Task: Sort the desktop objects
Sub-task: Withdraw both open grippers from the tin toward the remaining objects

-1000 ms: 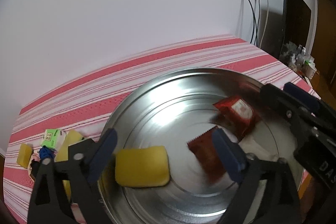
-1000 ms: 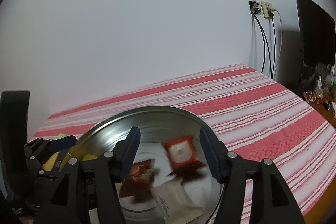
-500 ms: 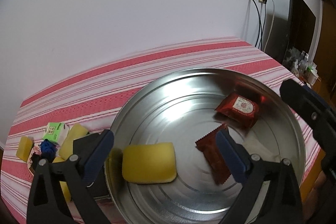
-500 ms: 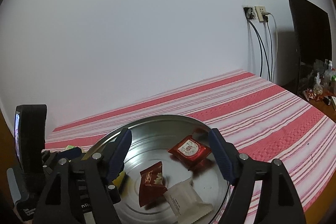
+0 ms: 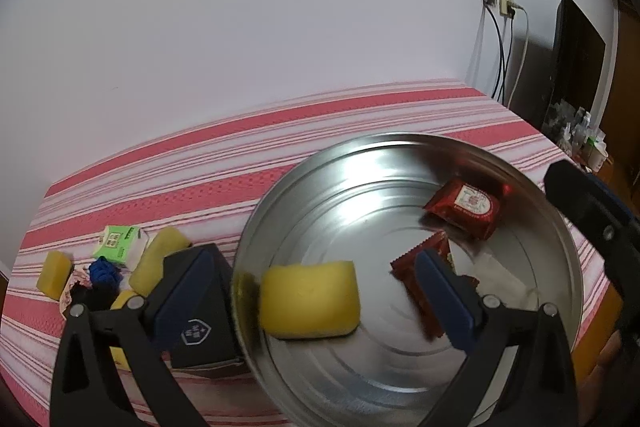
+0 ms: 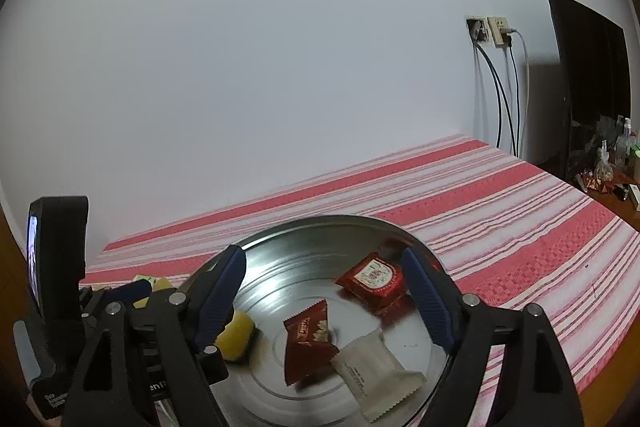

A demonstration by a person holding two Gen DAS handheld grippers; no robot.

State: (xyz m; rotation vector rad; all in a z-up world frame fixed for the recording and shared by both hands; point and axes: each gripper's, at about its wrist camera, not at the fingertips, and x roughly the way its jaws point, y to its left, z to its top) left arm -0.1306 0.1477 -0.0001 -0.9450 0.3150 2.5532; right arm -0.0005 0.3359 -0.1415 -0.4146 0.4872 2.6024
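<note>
A: What's sitting in the metal basin [image 5: 560, 235]?
B: Yellow sponge [image 5: 310, 299], long axis lying left-right, plus 2 red packets and 1 white.
A: Grippers?
B: Left gripper [image 5: 316, 291] spread wide, right gripper [image 6: 328, 291] just been opening; both gripping nothing.

Even indoor light, glare on metal basin [image 5: 400, 355], fisheye-bent edges, dark corners

Left claw [image 5: 316, 291] gapes empty; right claw [image 6: 326, 301], jaws just widening, grips nothing.

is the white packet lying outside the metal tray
No, the white packet lies inside the metal tray, next to a red snack packet.
</note>
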